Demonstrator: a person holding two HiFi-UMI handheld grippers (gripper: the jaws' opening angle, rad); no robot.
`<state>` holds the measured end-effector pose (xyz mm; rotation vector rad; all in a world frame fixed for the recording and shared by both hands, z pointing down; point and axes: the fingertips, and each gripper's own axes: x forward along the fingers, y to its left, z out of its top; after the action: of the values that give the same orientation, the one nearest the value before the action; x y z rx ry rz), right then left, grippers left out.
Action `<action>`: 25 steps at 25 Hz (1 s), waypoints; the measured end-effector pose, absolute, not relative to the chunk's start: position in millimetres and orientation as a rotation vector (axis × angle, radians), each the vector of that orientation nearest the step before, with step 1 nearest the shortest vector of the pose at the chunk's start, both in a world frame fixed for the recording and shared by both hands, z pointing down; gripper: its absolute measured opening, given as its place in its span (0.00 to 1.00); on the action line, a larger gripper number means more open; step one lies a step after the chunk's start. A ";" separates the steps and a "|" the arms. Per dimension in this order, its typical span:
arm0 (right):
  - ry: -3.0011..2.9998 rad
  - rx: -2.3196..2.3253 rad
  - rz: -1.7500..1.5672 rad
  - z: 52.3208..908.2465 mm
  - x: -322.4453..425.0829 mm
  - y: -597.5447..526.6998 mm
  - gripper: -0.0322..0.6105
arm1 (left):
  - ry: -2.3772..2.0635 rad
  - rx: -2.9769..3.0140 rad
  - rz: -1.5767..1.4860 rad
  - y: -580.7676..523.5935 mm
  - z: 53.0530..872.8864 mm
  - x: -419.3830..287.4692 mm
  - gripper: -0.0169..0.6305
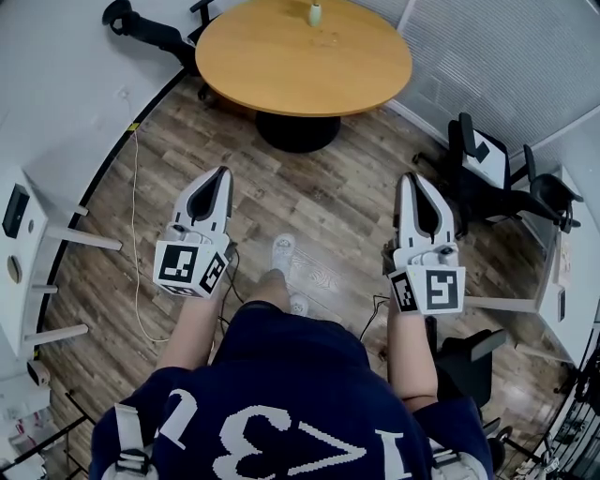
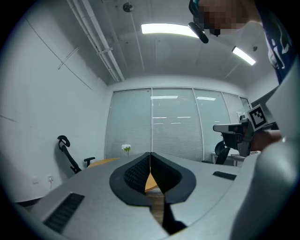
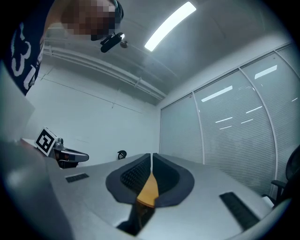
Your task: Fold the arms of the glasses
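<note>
**Inspector:** State of the claws?

**Surveyor:** The left gripper (image 1: 223, 174) has its jaws pressed together along their full length, with nothing between them. The right gripper (image 1: 411, 180) has its jaws closed to a hairline seam and is also empty. Both are held level above the wooden floor (image 1: 319, 202), well apart from each other.

**Inspector:** Room to move?

**Surveyor:** There is open floor between the two claws and ahead of both. The person's shoe (image 1: 283, 251) is below them, between the two grippers.

**Inspector:** Obstructions further out?

**Surveyor:** The round table (image 1: 281, 66) stands ahead, between the two claws' lines, and its near edge is well clear of the jaw tips. Its dark pedestal base (image 1: 297, 133) sits under that edge. A small vase with a flower (image 1: 315, 13) stands at the table's far side.

Outboard of the left claw are a white cable (image 1: 137, 216) on the floor and a white desk (image 1: 21, 253). Outboard of the right claw are a black office chair (image 1: 483, 173) and another desk (image 1: 570, 281).

**Inspector:** The glasses?

**Surveyor:** I cannot make them out in any view.
</note>
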<state>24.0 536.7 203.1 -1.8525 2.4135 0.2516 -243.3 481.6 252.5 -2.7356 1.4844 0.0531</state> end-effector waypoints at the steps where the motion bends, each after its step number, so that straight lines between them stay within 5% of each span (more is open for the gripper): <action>1: 2.416 -1.851 0.253 203.9 25.1 530.5 0.10 | 1.482 -2.737 0.053 475.1 253.9 -241.3 0.05; 25: 2.431 -1.856 0.243 196.1 40.5 236.5 0.10 | 1.404 -2.781 0.120 159.2 242.4 -205.7 0.05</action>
<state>40.5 236.5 196.1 -1.8560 2.4315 0.2434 -205.7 159.2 242.4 -2.7815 1.4035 0.1203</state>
